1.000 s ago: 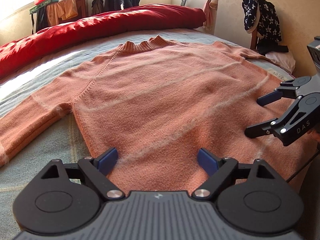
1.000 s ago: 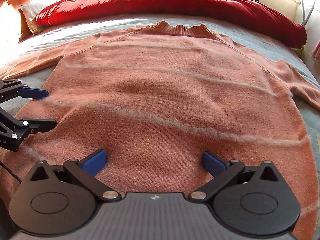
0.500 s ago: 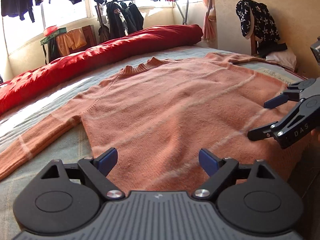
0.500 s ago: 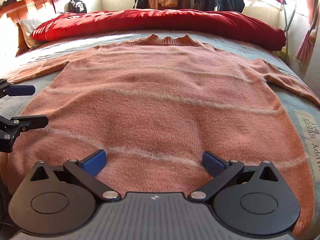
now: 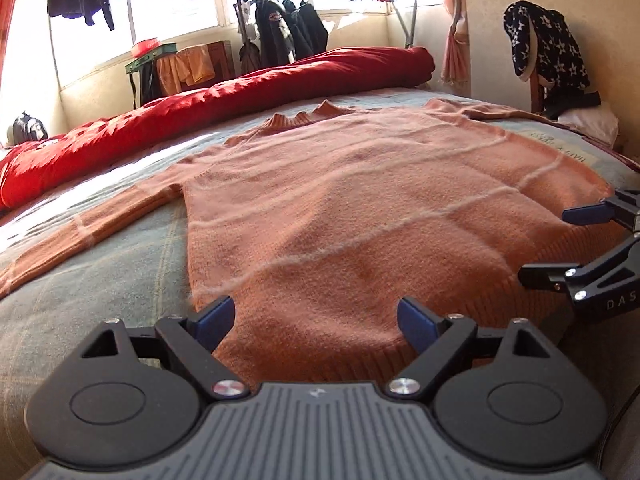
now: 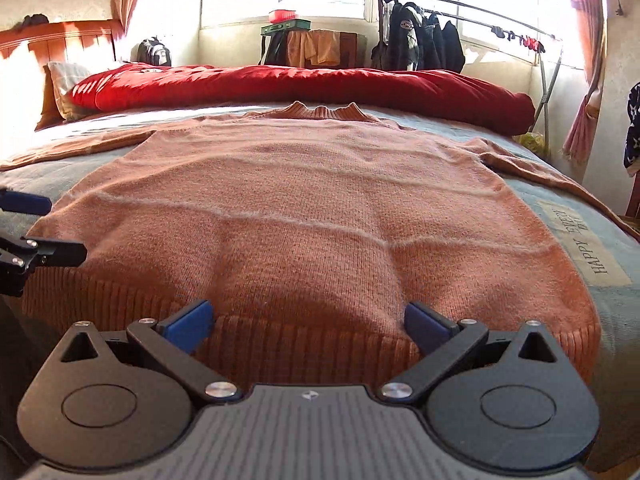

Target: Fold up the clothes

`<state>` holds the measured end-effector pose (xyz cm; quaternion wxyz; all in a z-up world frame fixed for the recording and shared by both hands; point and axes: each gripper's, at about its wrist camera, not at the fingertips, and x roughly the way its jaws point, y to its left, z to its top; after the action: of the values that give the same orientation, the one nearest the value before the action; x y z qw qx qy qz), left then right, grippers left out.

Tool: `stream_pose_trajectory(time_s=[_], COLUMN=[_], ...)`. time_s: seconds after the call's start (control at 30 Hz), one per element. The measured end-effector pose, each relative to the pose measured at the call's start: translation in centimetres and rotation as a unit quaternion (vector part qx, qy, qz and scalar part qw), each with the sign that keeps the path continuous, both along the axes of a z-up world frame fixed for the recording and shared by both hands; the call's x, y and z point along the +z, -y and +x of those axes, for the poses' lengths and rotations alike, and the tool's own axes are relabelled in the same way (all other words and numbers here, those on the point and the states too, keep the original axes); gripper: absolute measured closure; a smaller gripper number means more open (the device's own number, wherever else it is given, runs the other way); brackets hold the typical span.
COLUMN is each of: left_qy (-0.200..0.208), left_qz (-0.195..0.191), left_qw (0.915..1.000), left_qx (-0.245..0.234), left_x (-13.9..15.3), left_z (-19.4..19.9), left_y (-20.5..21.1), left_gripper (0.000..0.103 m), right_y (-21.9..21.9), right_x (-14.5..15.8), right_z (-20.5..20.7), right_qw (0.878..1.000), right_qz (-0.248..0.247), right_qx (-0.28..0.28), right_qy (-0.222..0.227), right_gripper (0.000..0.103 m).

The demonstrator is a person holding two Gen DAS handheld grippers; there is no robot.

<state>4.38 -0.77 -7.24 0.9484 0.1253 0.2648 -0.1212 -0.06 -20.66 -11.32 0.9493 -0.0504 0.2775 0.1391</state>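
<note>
An orange knit sweater [image 5: 340, 200] [image 6: 304, 208] with thin pale stripes lies flat on the bed, collar at the far end, both sleeves spread out to the sides. Its ribbed hem [image 6: 304, 344] runs along the near edge of the bed. My left gripper [image 5: 316, 320] is open just above the hem's left part, nothing between its blue-padded fingers. My right gripper [image 6: 308, 320] is open over the hem's middle-right part, also empty. Each gripper shows at the edge of the other's view: the right one [image 5: 560, 240] and the left one [image 6: 60, 226].
A red quilt [image 6: 304, 84] lies rolled along the far side of the grey-green bedspread [image 5: 100, 280]. A printed label [image 6: 580, 240] is on the spread right of the sweater. Beyond the bed are a clothes rack [image 6: 420, 40], a wooden headboard [image 6: 60, 40] and a chair with dark starred clothing [image 5: 544, 52].
Both grippers have drawn back and dropped low toward the near edge of the bed, so the hem now lies just ahead of the fingers. The sweater has not moved; both grippers stay open.
</note>
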Motion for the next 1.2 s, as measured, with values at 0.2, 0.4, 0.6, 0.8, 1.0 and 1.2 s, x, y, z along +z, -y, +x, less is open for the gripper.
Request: stream_pose_trajectory(time_s=[0.2,0.4,0.6,0.8,1.0,1.2], left_qy=[-0.016,-0.058,-0.078,-0.063,-0.119,-0.112], left_qz=[-0.02,-0.043,-0.045,-0.154,-0.191,-0.187], left_qw=[0.9996,0.997,0.9959,0.9859,0.9742,0.9758], left_qx=[0.004,0.029,0.009,-0.022,-0.008,-0.015], left_x=[-1.2,-2.4,-0.2,3.8,0.3,-0.3], left_z=[0.6,0.4,-0.2,6.6,13.7,9.8], left_y=[0.9,1.0,1.3,1.1,2.0,0.1], left_gripper=[0.014,0.012,0.012,0.012,0.012,0.012], right_y=[3.3,8.8,8.7,8.7,8.4,6.9], right_x=[2.6,0.6,-2.5,-2.7,-2.8,2.9], right_z=[0.0,4.0,1.9,1.7,0.9,2.7], right_qw=[0.998,0.991,0.992,0.99,0.99,0.989], right_qz=[0.043,0.087,0.072,0.075,0.059,0.096], right_qx=[-0.026,-0.096,-0.088,-0.093,-0.094,-0.091], right_qy=[0.038,-0.011,0.06,0.07,0.082,0.06], right_gripper=[0.0,0.0,0.0,0.0,0.0,0.0])
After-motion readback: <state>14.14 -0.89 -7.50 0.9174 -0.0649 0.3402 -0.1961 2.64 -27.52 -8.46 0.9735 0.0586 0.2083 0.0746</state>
